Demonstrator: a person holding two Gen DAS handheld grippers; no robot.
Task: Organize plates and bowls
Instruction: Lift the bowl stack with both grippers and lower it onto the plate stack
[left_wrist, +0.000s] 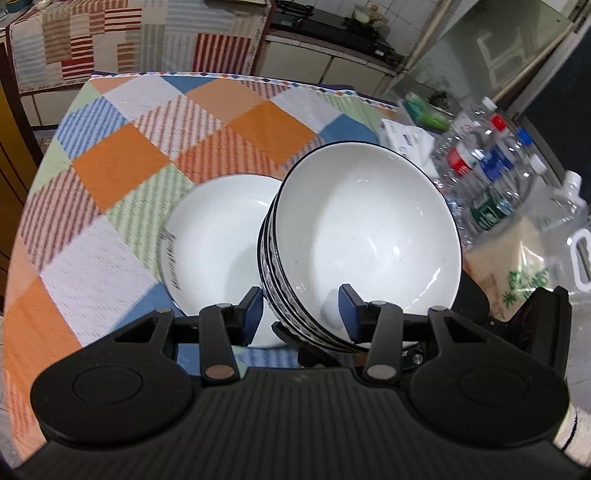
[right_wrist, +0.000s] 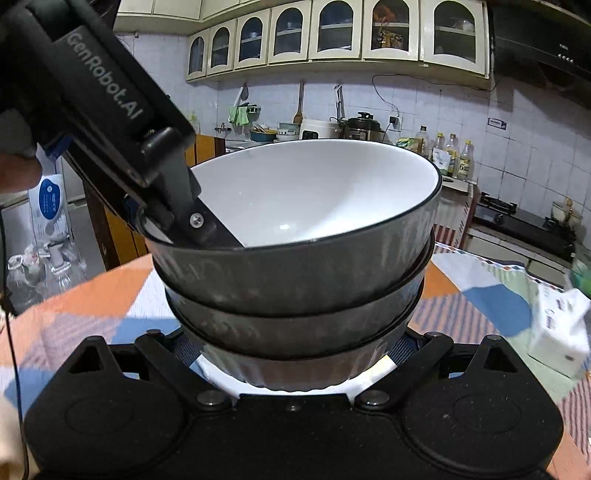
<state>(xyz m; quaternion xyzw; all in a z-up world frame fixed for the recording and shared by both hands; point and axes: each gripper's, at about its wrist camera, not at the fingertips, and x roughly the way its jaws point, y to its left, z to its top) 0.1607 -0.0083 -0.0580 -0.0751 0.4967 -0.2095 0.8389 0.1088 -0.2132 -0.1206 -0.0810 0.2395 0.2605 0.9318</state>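
A stack of three bowls, white inside with dark rims and grey ribbed outsides, is tilted above the table. My left gripper is shut on the stack's near rim, one blue pad inside the top bowl, one outside. A white plate lies on the tablecloth left of the stack. In the right wrist view the stack fills the middle. My right gripper has its fingers on both sides of the bottom bowl. The left gripper's finger hooks over the top bowl's rim.
The round table carries a patchwork cloth. Several plastic bottles and a jug stand to the right beyond the table. A white tissue box sits on the table's right side. Kitchen counter and cabinets lie behind.
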